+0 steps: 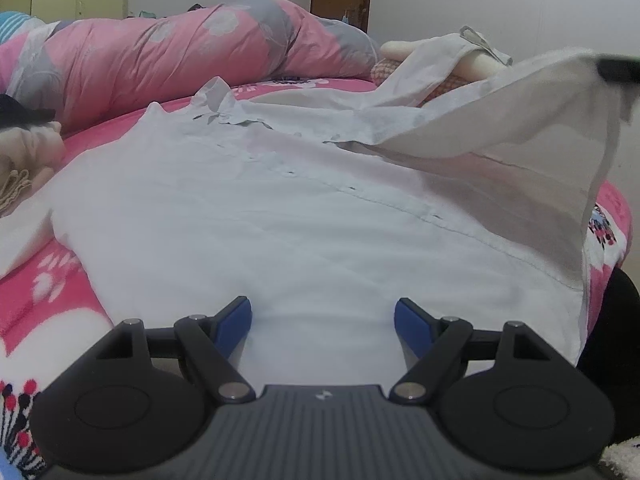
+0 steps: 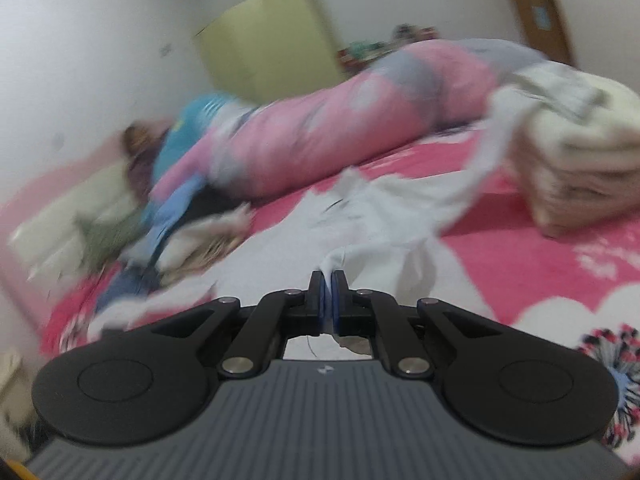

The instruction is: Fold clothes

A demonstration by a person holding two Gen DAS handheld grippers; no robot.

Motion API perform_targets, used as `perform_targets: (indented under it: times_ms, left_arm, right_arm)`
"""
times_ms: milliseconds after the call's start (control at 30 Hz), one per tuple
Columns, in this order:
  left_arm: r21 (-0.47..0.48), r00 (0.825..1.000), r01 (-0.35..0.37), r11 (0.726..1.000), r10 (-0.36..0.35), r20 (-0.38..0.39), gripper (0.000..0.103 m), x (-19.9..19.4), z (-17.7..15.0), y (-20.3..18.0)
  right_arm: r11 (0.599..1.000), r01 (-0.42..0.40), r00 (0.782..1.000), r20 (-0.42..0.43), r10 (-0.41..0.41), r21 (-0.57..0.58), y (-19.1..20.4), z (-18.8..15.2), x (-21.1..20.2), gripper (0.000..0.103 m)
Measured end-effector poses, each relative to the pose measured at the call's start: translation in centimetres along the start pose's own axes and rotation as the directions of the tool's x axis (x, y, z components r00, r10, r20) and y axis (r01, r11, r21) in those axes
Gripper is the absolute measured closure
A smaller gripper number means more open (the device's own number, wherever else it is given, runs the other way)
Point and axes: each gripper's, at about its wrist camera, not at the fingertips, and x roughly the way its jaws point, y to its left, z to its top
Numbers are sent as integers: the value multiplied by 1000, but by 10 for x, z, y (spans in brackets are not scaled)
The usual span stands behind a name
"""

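**Right gripper lifts shirt edge while left waits open**

A bed covered by a pink blanket with white paw prints [image 1: 44, 292] fills both views, a rolled pink-and-grey floral quilt [image 1: 168, 52] lying far beyond the jaws. Spread on the blanket, directly ahead of the left gripper [image 1: 322, 320], is the white button-front shirt [image 1: 248, 232], collar at its far end. The left jaws stand wide apart over the hem, clasping nothing, probably poised to pin or take that end.

The right gripper [image 2: 328, 292] has its jaws closed on a pinch of the shirt's white fabric [image 2: 334, 262]; in the left view that side panel hangs raised in a tent, likely to be carried across for the first fold.

The right view is motion-blurred, so the pile of clothes left of its jaws is indistinct. A folded cream stack [image 2: 576, 152] sits far right.
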Motion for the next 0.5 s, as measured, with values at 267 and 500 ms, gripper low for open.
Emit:
perform_targets:
  times_ms: [267,500]
  left_arm:
    - [20,1000,0,1000,0,-22,22,1,3,-1]
    - [29,999,-16,999,17,-31,22,3,4,-4]
  right_arm:
    - [974,-35,964,-265,-26,-223,37,-60,48,101]
    - [957,-102,950,-313,13,-271,44,-72,52,98]
